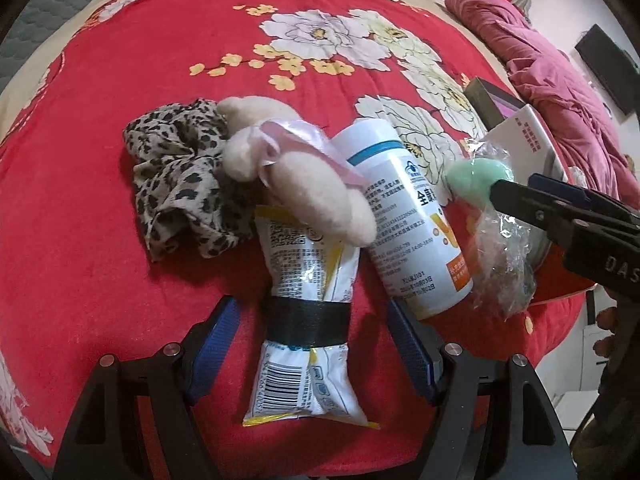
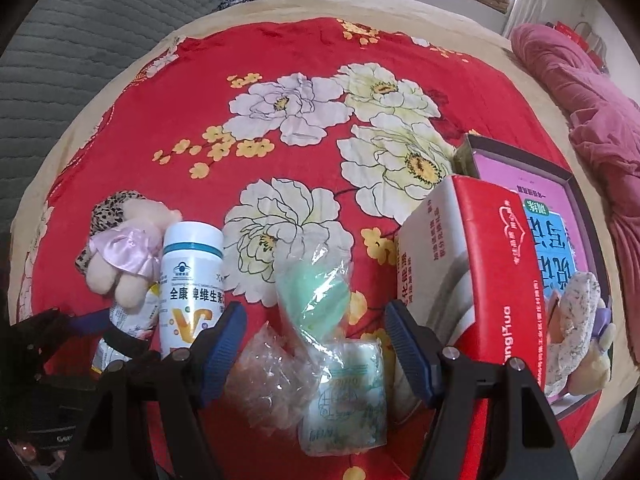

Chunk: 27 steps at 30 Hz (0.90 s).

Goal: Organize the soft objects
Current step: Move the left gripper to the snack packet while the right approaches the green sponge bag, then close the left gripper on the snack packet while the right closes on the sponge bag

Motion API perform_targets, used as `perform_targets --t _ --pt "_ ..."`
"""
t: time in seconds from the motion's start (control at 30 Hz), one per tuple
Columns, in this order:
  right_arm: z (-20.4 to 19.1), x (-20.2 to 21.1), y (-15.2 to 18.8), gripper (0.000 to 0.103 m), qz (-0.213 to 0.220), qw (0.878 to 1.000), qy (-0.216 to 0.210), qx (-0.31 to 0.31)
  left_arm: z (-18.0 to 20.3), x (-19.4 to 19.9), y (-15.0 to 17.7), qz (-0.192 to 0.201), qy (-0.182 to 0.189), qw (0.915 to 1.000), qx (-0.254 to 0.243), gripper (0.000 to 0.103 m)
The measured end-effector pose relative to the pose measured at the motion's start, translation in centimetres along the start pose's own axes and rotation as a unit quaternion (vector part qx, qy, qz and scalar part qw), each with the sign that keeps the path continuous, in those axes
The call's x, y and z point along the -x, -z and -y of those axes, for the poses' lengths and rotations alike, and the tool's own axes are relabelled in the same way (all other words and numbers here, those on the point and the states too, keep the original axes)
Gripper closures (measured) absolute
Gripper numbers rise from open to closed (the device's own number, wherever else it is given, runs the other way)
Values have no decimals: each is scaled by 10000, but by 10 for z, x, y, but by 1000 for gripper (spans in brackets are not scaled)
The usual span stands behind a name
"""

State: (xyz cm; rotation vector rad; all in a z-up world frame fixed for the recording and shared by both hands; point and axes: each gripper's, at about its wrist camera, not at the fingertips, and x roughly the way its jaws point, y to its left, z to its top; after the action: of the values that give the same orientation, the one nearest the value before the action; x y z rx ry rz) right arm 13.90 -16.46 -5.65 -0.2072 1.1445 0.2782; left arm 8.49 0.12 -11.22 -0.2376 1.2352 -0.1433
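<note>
Both grippers were spread open, nothing pinched: the left gripper (image 1: 314, 344) was straddling a taped snack packet (image 1: 306, 322) on the red bed (image 1: 100, 240), and the right gripper (image 2: 316, 344) was positioned over a clear bag (image 2: 320, 336), beside the plush doll (image 2: 120, 256)

The plush toy (image 1: 304, 168) is covering the upper end of the snack packet (image 1: 308, 312) and part of the leopard-print cloth (image 1: 180, 176). In the right wrist view, the white bottle (image 2: 188, 280) is hiding most of that packet, and the cloth is showing only behind the toy. The red carton (image 2: 476, 280) is blocking the near corner of the open box (image 2: 568, 184). The frame edge is cutting off the right gripper (image 1: 516, 192). Print on the tissue pack (image 2: 344, 392) is blurring beyond reading.
</note>
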Motion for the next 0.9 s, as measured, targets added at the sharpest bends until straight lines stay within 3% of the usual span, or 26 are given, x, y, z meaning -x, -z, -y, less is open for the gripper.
perform_targets --t 0.3,0.9 --pt "-2 -14 -8 32 -60 9998 193 73 -5 -3 -6 -19 207 9997 109 47" --pt "-20 -31 -13 32 -355 9942 679 749 -4 -10 -8 -59 139 9997 167 48"
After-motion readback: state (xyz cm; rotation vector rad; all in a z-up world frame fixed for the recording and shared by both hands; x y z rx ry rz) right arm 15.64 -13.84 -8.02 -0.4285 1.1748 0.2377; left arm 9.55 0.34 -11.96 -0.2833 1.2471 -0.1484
